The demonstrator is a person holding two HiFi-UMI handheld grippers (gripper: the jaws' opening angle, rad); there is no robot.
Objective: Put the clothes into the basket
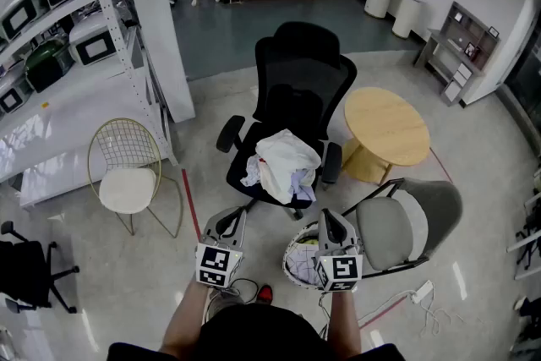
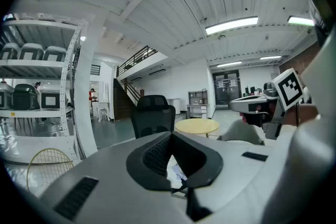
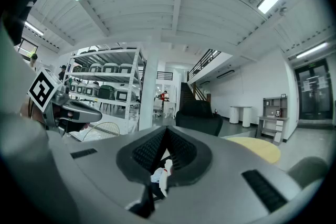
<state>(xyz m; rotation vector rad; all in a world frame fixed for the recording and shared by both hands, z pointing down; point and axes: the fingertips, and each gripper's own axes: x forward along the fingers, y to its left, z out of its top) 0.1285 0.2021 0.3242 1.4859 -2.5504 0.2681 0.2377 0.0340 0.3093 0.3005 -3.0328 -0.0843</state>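
Note:
A heap of white and blue clothes [image 1: 283, 169] lies on the seat of a black office chair [image 1: 297, 89]. A white wire basket [image 1: 292, 256] stands on the floor in front of the chair, partly hidden behind my right gripper [image 1: 328, 217]. Some cloth lies in it. My left gripper [image 1: 230, 217] is held beside it, short of the chair. Both are shut with nothing between the fingers. In the left gripper view the left gripper [image 2: 170, 136] points at the chair [image 2: 152, 113]. The right gripper [image 3: 167, 131] also faces the chair [image 3: 198, 115].
A round wooden table [image 1: 389, 127] stands right of the office chair, with a grey chair [image 1: 406, 224] nearer me. A gold wire chair [image 1: 127, 177] and white shelving [image 1: 51, 4] are at the left. A power strip [image 1: 420, 293] lies on the floor.

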